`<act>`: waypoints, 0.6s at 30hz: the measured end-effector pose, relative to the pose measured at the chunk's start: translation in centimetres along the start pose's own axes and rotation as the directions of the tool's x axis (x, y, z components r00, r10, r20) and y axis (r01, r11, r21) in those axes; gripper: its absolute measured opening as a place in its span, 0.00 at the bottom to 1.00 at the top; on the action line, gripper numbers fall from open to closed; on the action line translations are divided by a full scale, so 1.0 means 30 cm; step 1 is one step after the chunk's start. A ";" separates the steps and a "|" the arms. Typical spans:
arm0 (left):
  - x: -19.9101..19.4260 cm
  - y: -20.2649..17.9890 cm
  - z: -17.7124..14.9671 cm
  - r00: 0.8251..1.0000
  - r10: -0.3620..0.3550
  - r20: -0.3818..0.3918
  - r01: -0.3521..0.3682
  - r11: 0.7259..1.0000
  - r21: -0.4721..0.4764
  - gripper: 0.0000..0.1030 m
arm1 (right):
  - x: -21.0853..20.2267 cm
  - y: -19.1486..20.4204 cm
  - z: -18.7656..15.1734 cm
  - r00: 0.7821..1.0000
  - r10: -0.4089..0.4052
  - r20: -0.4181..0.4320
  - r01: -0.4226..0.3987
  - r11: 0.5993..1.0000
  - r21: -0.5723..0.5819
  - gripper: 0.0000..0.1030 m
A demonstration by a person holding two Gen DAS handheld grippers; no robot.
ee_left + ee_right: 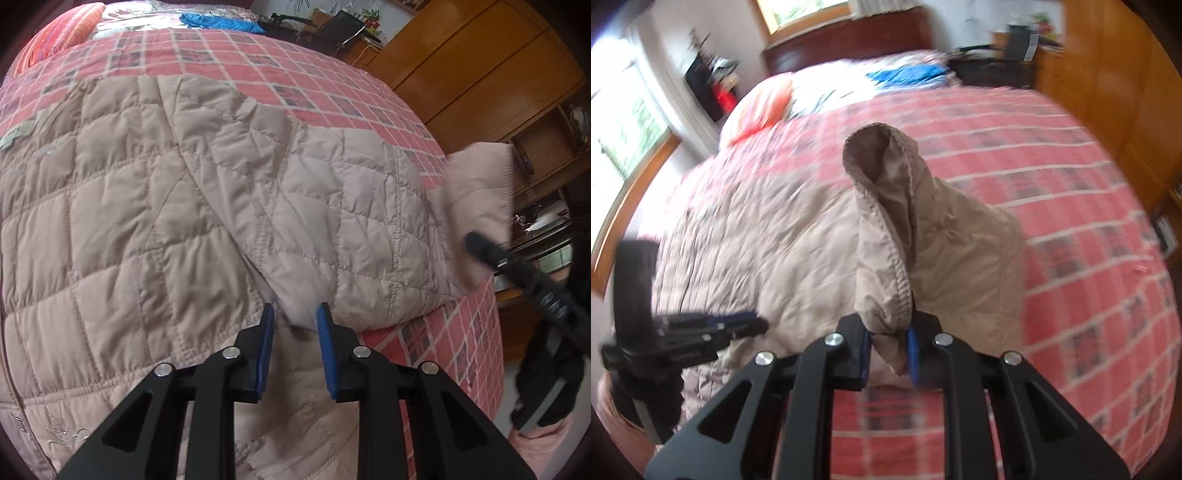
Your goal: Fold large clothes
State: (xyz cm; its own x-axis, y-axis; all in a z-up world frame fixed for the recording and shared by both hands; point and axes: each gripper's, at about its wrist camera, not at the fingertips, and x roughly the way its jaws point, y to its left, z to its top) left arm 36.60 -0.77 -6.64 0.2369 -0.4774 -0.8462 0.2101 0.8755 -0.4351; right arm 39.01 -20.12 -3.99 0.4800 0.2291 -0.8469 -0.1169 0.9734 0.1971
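- Your right gripper [888,345] pinches the ribbed cuff of the beige quilted jacket's sleeve [886,236], lifted off the bed.
- Your left gripper [295,325] hangs narrowly parted, blue pads [266,332] bracketing a fold at the underarm, grip unclear.
- Beige quilted jacket [147,206] lies spread on the red plaid bedspread [258,55].

Two claw-mounted fisheyes close above the bed [325,103], facing its headboard end, both sharing the quilted jacket [155,206].
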 end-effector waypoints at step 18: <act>0.009 -0.107 0.086 0.977 -0.211 0.045 0.213 0.975 -0.056 0.43 | 0.067 0.029 -0.099 0.994 0.097 -0.050 -0.098 0.995 -0.025 0.59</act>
State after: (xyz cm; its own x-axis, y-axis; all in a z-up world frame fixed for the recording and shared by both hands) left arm 38.45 -3.90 -4.68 0.2295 -0.6539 -0.7209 0.2020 0.7565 -0.6219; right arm 37.29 -18.83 -6.99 0.4227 0.3216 -0.8473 -0.1849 0.9459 0.2667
